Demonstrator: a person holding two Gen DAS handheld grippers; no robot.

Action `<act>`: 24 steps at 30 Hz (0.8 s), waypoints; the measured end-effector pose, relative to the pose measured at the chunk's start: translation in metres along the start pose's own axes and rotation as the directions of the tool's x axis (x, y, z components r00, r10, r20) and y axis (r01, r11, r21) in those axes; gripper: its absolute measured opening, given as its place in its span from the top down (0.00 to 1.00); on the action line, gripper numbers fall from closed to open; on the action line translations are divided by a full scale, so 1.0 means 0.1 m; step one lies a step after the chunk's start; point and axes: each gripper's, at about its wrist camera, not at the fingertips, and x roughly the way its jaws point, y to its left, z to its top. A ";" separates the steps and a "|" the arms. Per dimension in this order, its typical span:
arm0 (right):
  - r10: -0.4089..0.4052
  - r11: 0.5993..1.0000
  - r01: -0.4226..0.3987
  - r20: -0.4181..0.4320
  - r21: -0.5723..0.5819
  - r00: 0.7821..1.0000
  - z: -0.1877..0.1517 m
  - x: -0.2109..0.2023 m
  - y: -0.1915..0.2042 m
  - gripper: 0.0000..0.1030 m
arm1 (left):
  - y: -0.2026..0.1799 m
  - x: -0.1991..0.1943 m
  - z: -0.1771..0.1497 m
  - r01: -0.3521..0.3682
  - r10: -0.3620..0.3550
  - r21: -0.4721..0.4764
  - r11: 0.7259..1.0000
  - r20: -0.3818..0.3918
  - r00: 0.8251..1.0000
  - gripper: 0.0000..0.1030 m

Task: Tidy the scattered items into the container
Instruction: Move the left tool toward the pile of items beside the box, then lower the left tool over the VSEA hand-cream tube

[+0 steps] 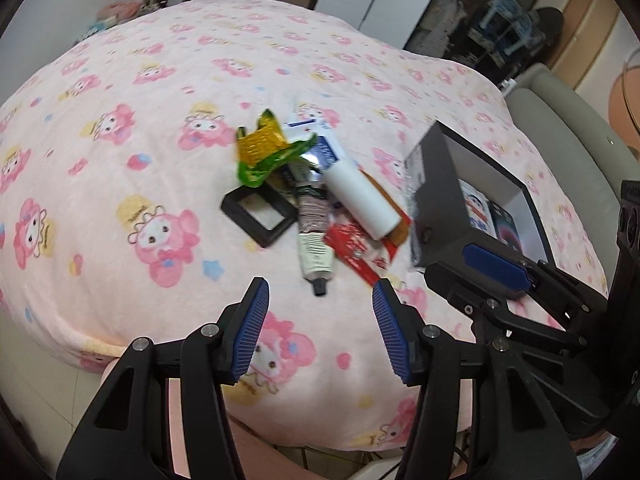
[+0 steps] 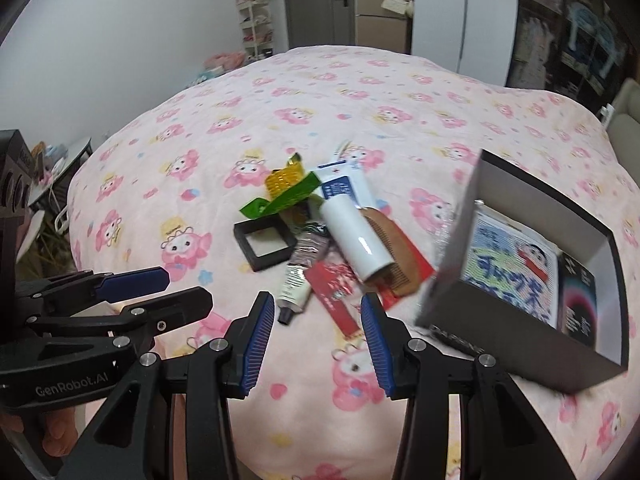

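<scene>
A pile of items lies on the pink bedspread: a yellow-green wrapper (image 1: 266,152) (image 2: 286,192), a black square frame (image 1: 260,214) (image 2: 264,244), a hand-cream tube (image 1: 314,240) (image 2: 302,268), a white cylinder bottle (image 1: 362,200) (image 2: 356,236), a blue-white tube (image 2: 344,184), a wooden comb (image 2: 394,248) and a red packet (image 1: 358,250) (image 2: 334,292). A dark open box (image 1: 476,200) (image 2: 532,280) sits to the right with printed items inside. My left gripper (image 1: 320,332) is open, short of the pile. My right gripper (image 2: 318,344) is open, just before the pile.
The bed's near edge runs below both grippers. A beige padded piece (image 1: 560,136) lies right of the bed. Shelves and a white wardrobe (image 2: 440,12) stand at the back. A small table (image 2: 60,168) is at the left.
</scene>
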 end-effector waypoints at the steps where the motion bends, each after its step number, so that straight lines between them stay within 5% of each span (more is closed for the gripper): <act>1: 0.002 1.000 -0.002 -0.007 -0.008 1.000 0.00 0.04 0.02 0.60 | 0.03 0.02 0.01 -0.002 0.002 -0.006 1.000 0.000 1.000 0.47; 15: 0.031 0.991 -0.013 -0.134 0.130 0.991 -0.21 0.70 -0.25 0.60 | 0.47 0.75 -0.01 -0.037 0.041 -0.138 0.990 0.026 0.999 0.48; 24: 0.023 0.988 0.000 -0.149 0.156 0.988 -0.22 0.95 -0.36 0.60 | 0.43 1.09 0.07 0.071 -0.072 -0.144 0.987 -0.005 0.997 0.48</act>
